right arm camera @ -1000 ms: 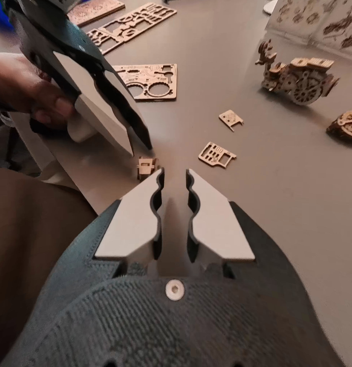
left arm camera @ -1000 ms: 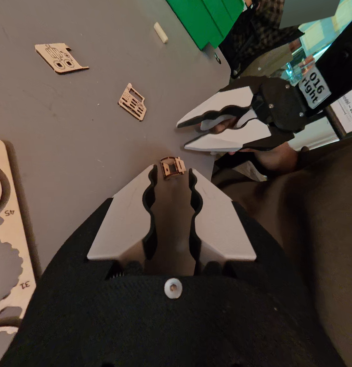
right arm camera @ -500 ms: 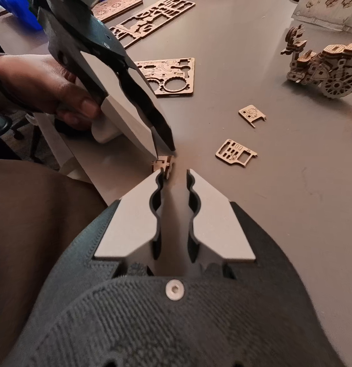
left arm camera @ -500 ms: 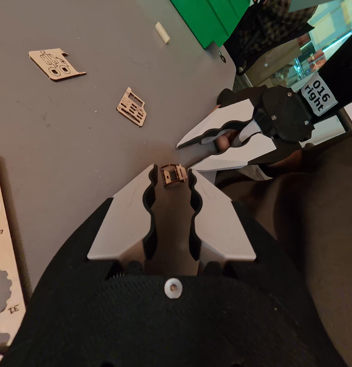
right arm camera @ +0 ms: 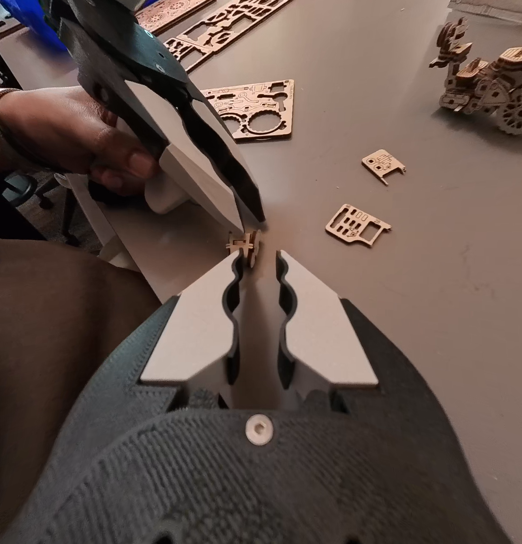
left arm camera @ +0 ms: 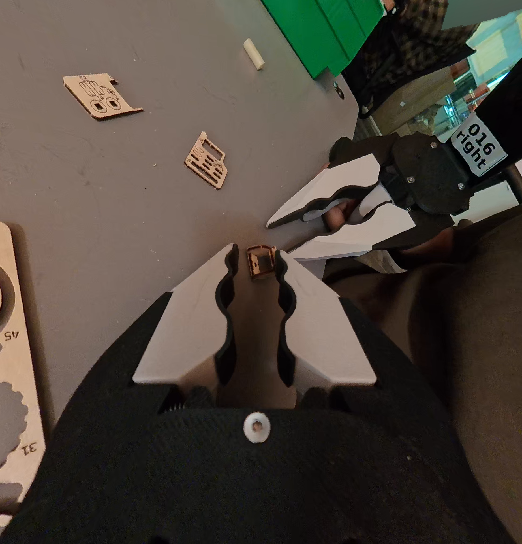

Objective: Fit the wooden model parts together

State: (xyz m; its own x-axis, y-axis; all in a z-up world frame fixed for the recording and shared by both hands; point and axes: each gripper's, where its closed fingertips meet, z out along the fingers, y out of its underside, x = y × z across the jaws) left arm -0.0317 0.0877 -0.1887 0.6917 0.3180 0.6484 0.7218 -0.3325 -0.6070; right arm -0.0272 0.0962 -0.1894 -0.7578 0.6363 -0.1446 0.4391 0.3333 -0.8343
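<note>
Small wooden sub-assembly (left arm camera: 261, 262) sits on grey table (left arm camera: 107, 206) near its front edge, now between the tips of the left gripper (left arm camera: 255, 256); a second ago it lay just ahead of them. Jaws apart, nothing clamped: probably lining up to pinch it. Right gripper (left arm camera: 279, 239), also apart and empty, has closed in from 2 o'clock, tips just beside the piece. Slotted offcut (left arm camera: 207, 160) lies loose at 11 o'clock
</note>
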